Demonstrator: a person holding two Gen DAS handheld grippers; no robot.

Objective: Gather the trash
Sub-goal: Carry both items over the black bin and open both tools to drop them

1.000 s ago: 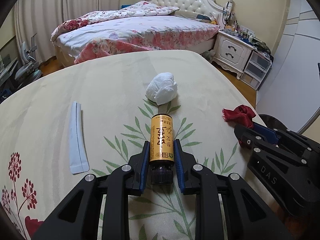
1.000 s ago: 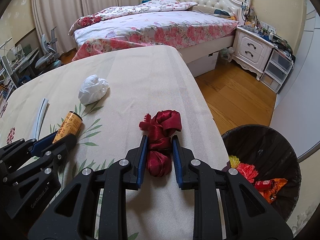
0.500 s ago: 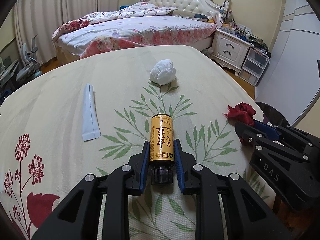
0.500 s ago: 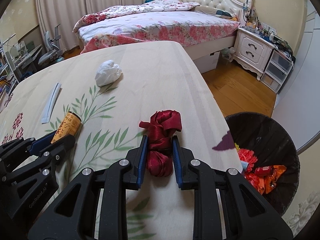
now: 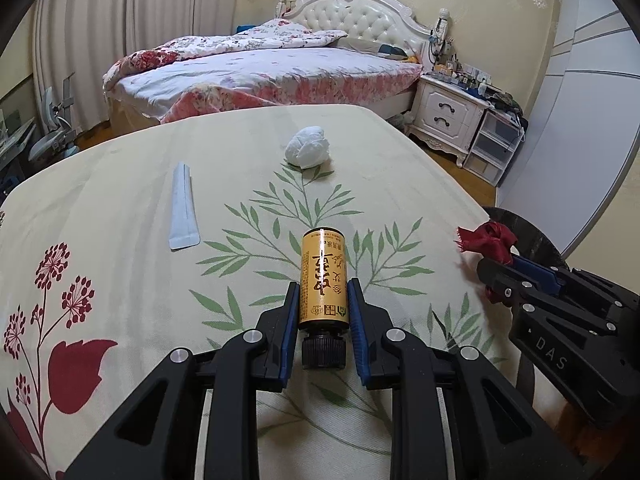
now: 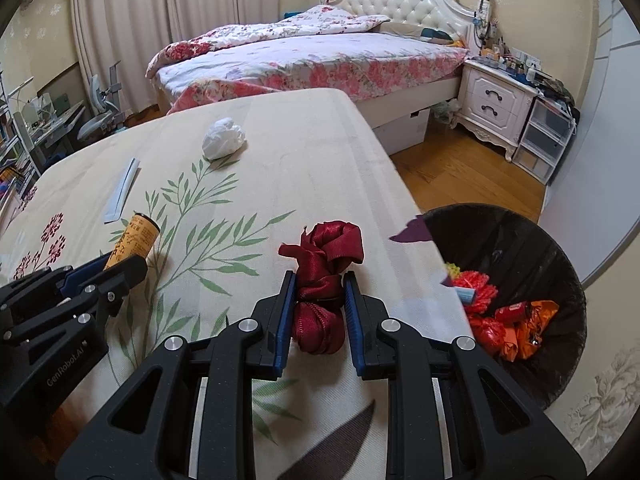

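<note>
My left gripper (image 5: 323, 304) is shut on a small amber bottle (image 5: 323, 280) with a black cap, held above the flowered tablecloth (image 5: 120, 280). My right gripper (image 6: 320, 296) is shut on a crumpled dark red ribbon (image 6: 324, 264), held above the table's right edge. A black-lined trash bin (image 6: 520, 240) with red and orange wrappers stands on the floor to the right of the table. A crumpled white tissue (image 5: 308, 147) and a flat pale blue sachet (image 5: 182, 204) lie on the table farther out. The right gripper with the ribbon (image 5: 490, 240) shows in the left wrist view.
Beyond the table stands a bed (image 5: 260, 76) with a floral cover, and a white nightstand (image 5: 448, 112) with plastic drawers beside it. Wooden floor (image 6: 460, 168) lies between table, bed and bin. A desk chair (image 6: 100, 116) stands at the far left.
Both grippers have pulled back and risen with their objects; the tissue and sachet look farther away. The trash bin shows more fully in the right wrist view.
</note>
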